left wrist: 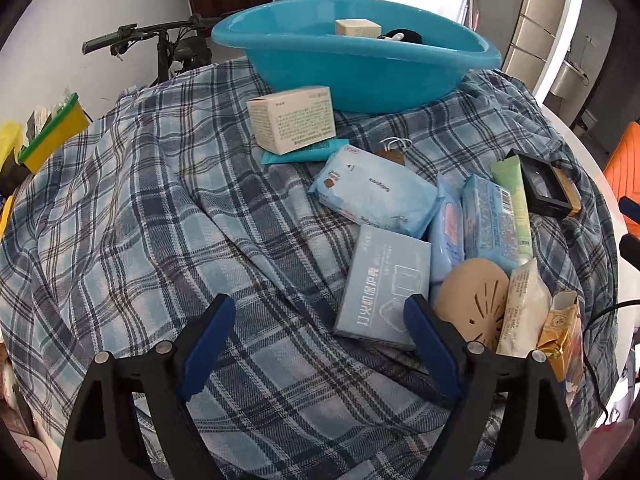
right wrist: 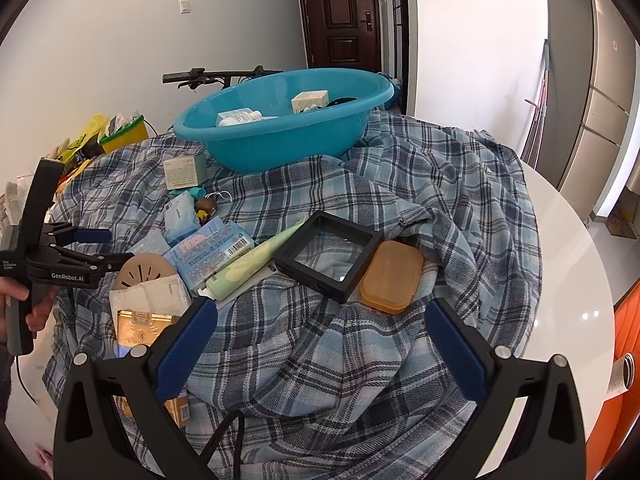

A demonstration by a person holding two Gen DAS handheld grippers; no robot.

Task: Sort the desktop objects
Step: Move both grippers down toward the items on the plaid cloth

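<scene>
A round white table (right wrist: 568, 264) carried a rumpled blue plaid cloth (left wrist: 132, 216), and at its far side stood a blue plastic basin (left wrist: 360, 76) that already held a small cream box (left wrist: 357, 27), a dark object beside it, and, in the right wrist view, a white bottle (right wrist: 239, 117) lying on its side. Just in front of the basin a larger cream box (left wrist: 291, 120) rested on a teal packet (left wrist: 308, 153). Nearer lay the unsorted heap: a pale blue tissue pack (left wrist: 376, 194), a grey-blue flat box (left wrist: 386, 286) with printed characters, two blue wipe packs (left wrist: 494, 220) standing on edge against each other, a green tube (right wrist: 256, 262), a round tan perforated disc (left wrist: 472, 304), a white sachet (left wrist: 524, 312) and a gold foil carton (left wrist: 562, 338). A black square frame case (right wrist: 328, 254) lay touching an amber oval soap case (right wrist: 392, 276) on the cloth. The left gripper (left wrist: 320, 314) hung over bare cloth with its blue-padded fingers (left wrist: 210, 344) apart and nothing between them; its right finger overlapped the corner of the grey-blue box, though whether it touched could not be told. In the right wrist view the same gripper appeared at the left edge, held by a person's hand (right wrist: 28, 304). The right gripper (right wrist: 322, 344) hovered above the folds of cloth just short of the frame case and the soap case, its fingers spread wide and empty.
</scene>
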